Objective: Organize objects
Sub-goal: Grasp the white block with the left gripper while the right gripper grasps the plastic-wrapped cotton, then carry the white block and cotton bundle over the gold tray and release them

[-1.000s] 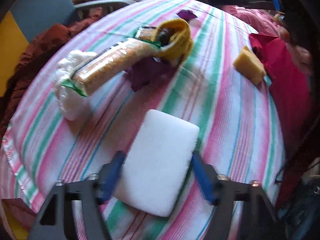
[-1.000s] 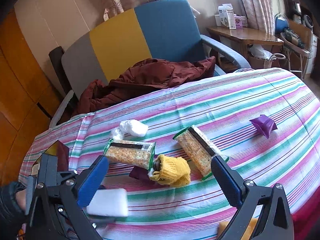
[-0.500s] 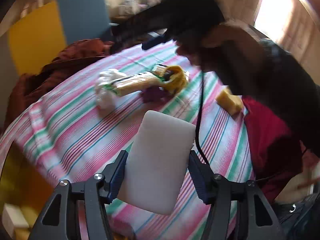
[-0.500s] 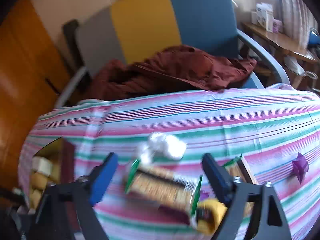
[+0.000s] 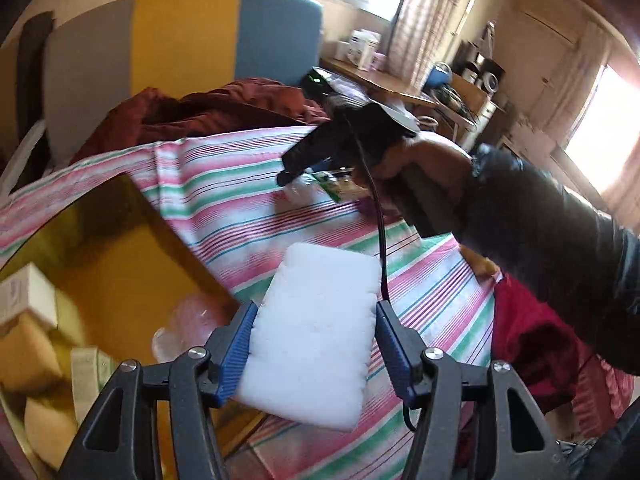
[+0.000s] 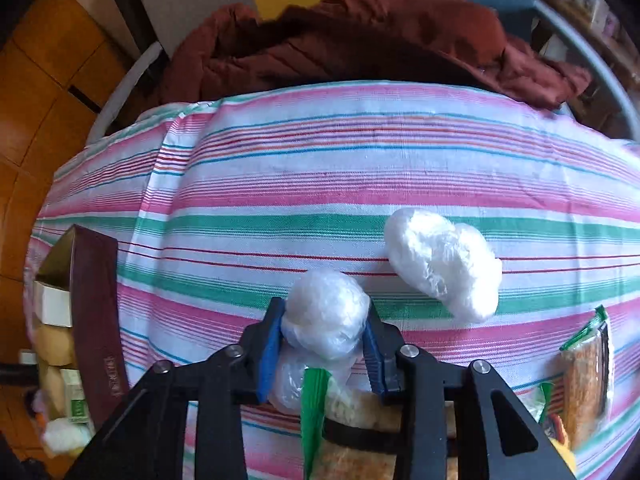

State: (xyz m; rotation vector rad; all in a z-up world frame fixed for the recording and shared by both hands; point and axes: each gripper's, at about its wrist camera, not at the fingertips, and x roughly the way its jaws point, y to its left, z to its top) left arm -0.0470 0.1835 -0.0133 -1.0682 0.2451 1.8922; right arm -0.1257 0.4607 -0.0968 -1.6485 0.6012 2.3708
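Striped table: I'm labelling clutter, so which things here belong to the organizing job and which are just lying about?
Job:
- white sponge, in left gripper
- plastic-wrapped bundle, right gripper closing on it
- second wrapped bundle
- cracker packs
- box

Lying about:
- maroon jacket
- chair

Both wrist cams angled down, close; share striped tablecloth (image 5: 224,184).
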